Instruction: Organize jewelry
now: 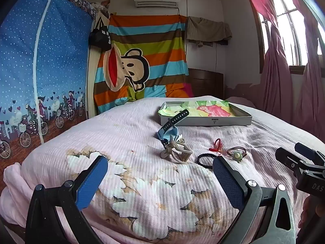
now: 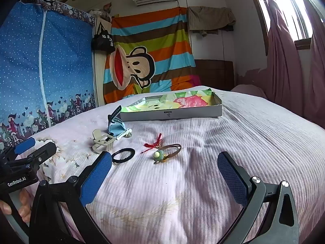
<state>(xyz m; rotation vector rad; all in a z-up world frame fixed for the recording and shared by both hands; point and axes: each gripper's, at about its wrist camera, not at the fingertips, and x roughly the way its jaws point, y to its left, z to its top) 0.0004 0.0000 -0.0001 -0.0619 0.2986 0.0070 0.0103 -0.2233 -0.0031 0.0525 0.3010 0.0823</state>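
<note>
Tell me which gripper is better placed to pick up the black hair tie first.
Probably the right gripper: the black hair tie lies just beyond its own left finger. Both grippers are open and empty.

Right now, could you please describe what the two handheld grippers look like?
Both the left gripper and right gripper have black angular frames with silver pivot bolts and two fingers faced with textured blue pads. The left one's body reads "GenRobot.AI" in white lettering.
</note>
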